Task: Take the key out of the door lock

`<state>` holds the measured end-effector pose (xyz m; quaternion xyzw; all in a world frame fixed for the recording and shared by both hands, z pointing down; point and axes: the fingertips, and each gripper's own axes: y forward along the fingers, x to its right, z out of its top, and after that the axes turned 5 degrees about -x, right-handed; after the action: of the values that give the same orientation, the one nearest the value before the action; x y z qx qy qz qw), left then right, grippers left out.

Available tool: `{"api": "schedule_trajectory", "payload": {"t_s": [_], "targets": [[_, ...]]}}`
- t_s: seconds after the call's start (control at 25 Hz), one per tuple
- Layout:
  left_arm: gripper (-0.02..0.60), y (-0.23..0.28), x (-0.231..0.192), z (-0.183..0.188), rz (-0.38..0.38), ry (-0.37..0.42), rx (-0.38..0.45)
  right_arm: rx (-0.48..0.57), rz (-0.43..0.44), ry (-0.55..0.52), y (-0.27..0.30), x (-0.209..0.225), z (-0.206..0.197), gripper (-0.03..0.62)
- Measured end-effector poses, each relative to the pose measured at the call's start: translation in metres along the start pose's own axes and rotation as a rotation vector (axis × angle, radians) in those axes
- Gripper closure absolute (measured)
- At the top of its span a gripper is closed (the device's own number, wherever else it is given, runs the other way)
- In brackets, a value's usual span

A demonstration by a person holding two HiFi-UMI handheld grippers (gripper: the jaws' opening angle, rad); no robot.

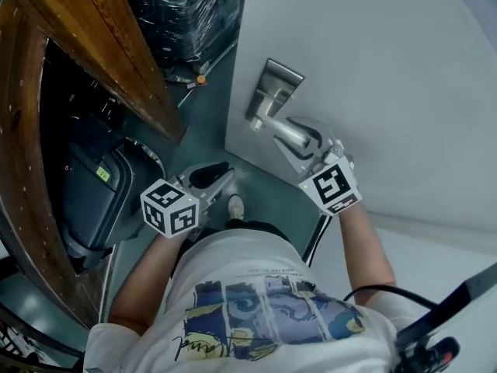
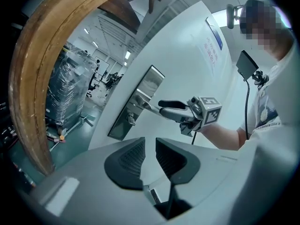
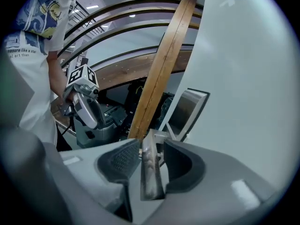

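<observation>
- Grey pads of the right gripper (image 3: 151, 144) stand apart on either side of the metal lever handle (image 1: 286, 133). There is a clear gap on one side, so I read it as released rather than clamped on the lever.
- The left gripper (image 2: 150, 146) is also released. Its jaws are a little apart and only the white door (image 1: 388, 92) shows between them. It hangs back near the person's body, well apart from the door.
- On the lock plate (image 2: 145, 86), just under the lever, a small piece (image 2: 131, 118) sticks out. It is most likely the key, seated in the lock, though it is too small to be sure. The head view does not show it clearly.
- Neither gripper is on or beside that piece.
- Progress, as I judge it: nothing of the task is done yet. A gripper has still to reach the key, close on its head, perhaps turn it straight, and draw it out.
- The wooden frame (image 1: 101, 37) stands to the left, clear of the work.
</observation>
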<state>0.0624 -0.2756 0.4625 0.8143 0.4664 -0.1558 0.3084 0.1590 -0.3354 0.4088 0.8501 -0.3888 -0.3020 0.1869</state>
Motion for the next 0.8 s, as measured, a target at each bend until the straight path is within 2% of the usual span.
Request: {"api": "schedule_trajectory", "payload": {"t_s": [0.16, 0.36, 0.56, 0.8], "targets": [[0.499, 0.013, -0.008, 0.004, 0.004, -0.053, 0.027, -0.011, 0.074, -0.026, 0.015, -0.002, -0.008, 0.444], [0.491, 0.028, -0.016, 0.008, 0.003, -0.096, 0.042, 0.005, 0.117, -0.044, 0.022, -0.005, -0.009, 0.444], [0.486, 0.042, -0.024, 0.013, 0.002, -0.136, 0.059, 0.029, 0.127, -0.038, 0.026, -0.007, -0.009, 0.474], [0.482, 0.063, -0.036, 0.022, -0.019, -0.239, 0.104, 0.051, 0.137, -0.028, 0.025, -0.005, -0.008, 0.476]]}}
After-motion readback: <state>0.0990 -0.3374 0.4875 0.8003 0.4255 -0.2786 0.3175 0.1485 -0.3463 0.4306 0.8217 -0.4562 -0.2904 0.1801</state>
